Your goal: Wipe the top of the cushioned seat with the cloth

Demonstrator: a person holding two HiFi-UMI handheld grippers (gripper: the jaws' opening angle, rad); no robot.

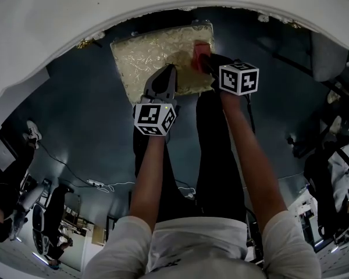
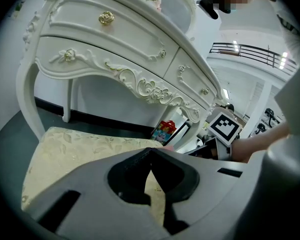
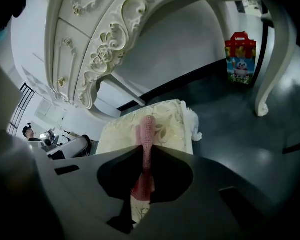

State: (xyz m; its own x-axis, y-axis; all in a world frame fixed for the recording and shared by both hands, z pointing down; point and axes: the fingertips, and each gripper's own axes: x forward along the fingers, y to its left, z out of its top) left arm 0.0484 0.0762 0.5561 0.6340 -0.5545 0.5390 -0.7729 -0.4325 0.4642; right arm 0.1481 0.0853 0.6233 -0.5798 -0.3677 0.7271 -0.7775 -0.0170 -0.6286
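The cushioned seat [image 1: 154,54] has a pale gold patterned top and stands on the dark floor beneath a white dressing table. My right gripper [image 1: 202,61] is at the seat's right edge, shut on a pink cloth [image 1: 198,52]. In the right gripper view the cloth [image 3: 147,131] stands as a narrow fold pinched between the jaws of the right gripper [image 3: 147,146], over the cushion [image 3: 167,126]. My left gripper [image 1: 169,70] hovers above the seat's near edge. In the left gripper view the left gripper [image 2: 150,153] is shut with nothing in it, and the cushion [image 2: 80,149] lies below.
The ornate white dressing table [image 2: 115,49] overhangs the seat, and its curved leg [image 3: 275,59] stands to the right. A red gift bag [image 3: 241,58] leans at the wall behind it. Cables [image 1: 99,183] trail over the floor at the left. People stand at the room's edges.
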